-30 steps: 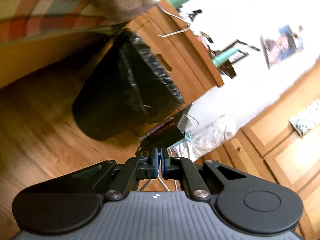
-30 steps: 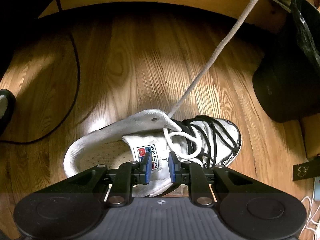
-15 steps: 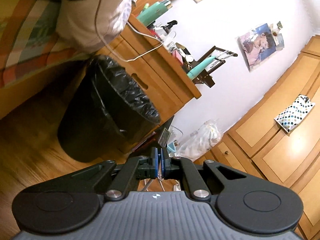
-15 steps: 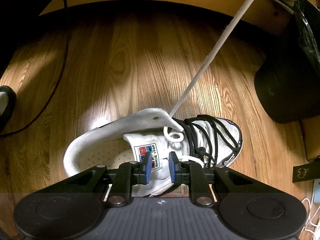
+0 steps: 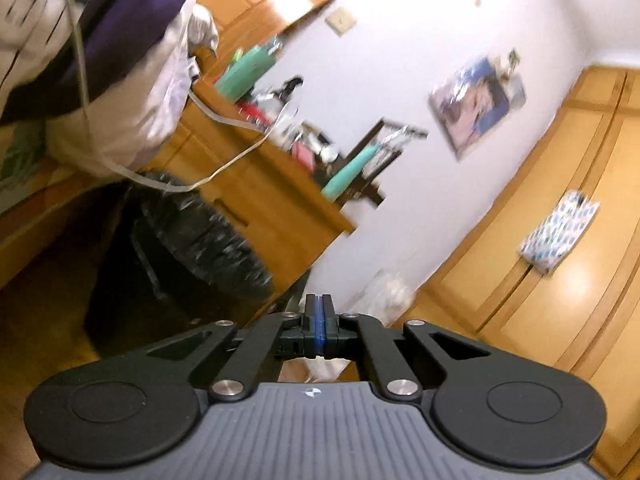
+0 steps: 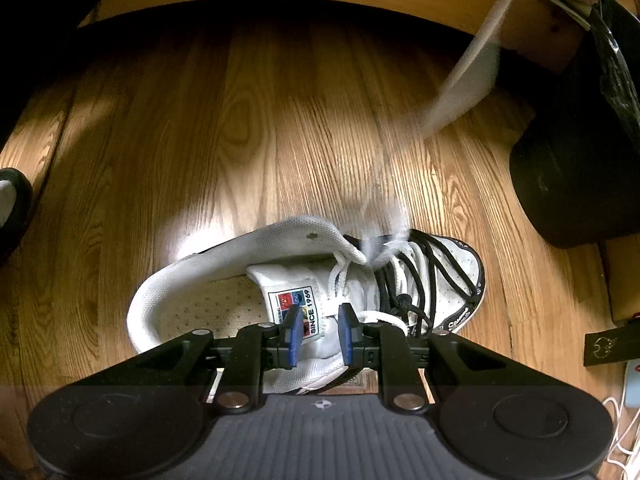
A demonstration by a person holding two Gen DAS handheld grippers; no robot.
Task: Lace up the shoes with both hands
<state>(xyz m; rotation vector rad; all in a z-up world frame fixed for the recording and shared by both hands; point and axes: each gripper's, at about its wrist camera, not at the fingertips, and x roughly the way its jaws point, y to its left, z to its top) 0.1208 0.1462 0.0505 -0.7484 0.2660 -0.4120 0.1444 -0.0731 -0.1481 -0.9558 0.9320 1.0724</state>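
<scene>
The right gripper [image 6: 319, 334] is held part-spread over the tongue of the shoe [image 6: 304, 280], toe pointing right, while the white lace [image 6: 460, 92] is drawn up-right toward the pressed-together left gripper [image 5: 319, 322].

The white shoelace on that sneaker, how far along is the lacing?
Done: black laces already cross the sneaker near the toe, and the white shoelace runs through eyelets by the tongue.
In hand: that lace stretches, blurred, up out of view; the left gripper is shut, its catch unseen. The right gripper straddles the tongue.
Left: an empty collar eyelet, then tying.
</scene>
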